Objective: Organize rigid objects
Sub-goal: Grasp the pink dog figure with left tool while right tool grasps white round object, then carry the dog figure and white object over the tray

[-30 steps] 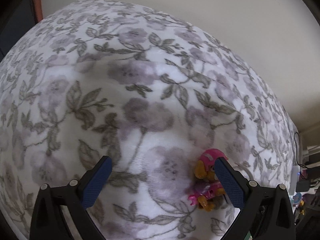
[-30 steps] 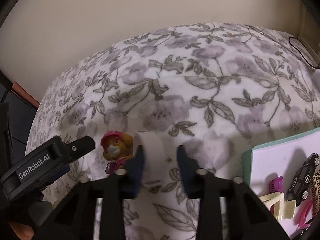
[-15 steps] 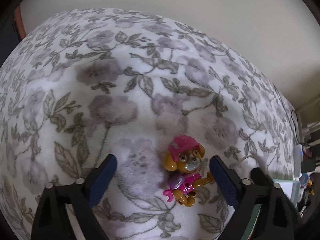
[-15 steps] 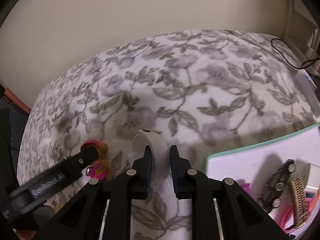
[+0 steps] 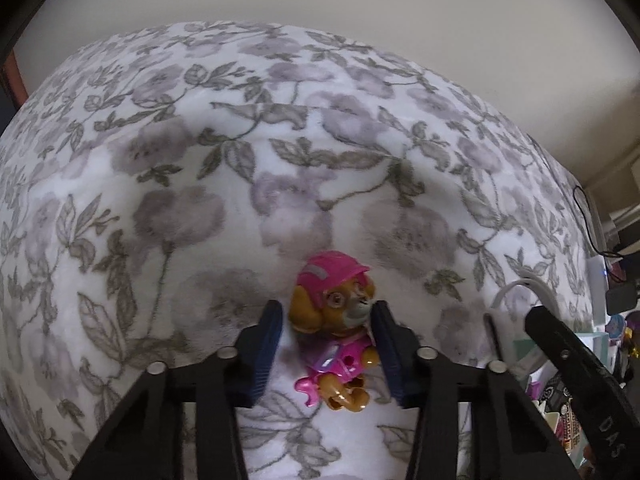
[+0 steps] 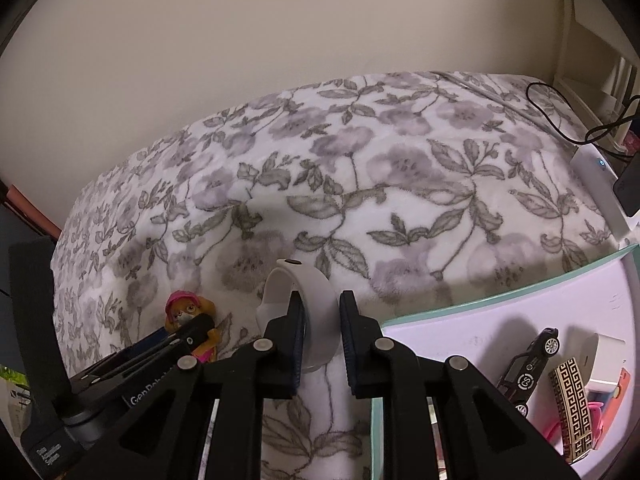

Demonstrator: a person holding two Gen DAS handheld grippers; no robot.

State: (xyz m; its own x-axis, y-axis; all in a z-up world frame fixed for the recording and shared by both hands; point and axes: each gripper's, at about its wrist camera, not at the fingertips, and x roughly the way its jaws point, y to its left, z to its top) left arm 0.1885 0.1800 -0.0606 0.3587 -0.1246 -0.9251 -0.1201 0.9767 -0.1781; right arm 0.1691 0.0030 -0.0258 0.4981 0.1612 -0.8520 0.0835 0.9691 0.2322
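Observation:
A small pup figure (image 5: 334,312) in a pink helmet and pink suit lies on the flowered blanket (image 5: 280,140). My left gripper (image 5: 326,310) has its blue pads against both sides of the figure's head. The same figure (image 6: 185,309) shows in the right wrist view, with the left gripper (image 6: 192,330) over it. My right gripper (image 6: 321,302) is shut on a white looped band (image 6: 280,284), held just above the blanket, left of a teal-rimmed tray (image 6: 480,295). That band (image 5: 520,290) also shows at the right of the left wrist view.
The tray holds a black toy car (image 6: 532,360), a black and gold patterned clip (image 6: 572,404), a white box (image 6: 596,354) and pink and orange pieces. A white power strip (image 6: 600,188) and black cable (image 6: 560,124) lie at the blanket's right edge. A beige wall stands behind.
My left gripper swung over the pup figure and its jaws narrowed from wide open onto the head. My right gripper shut on the white band and raised it toward the tray.

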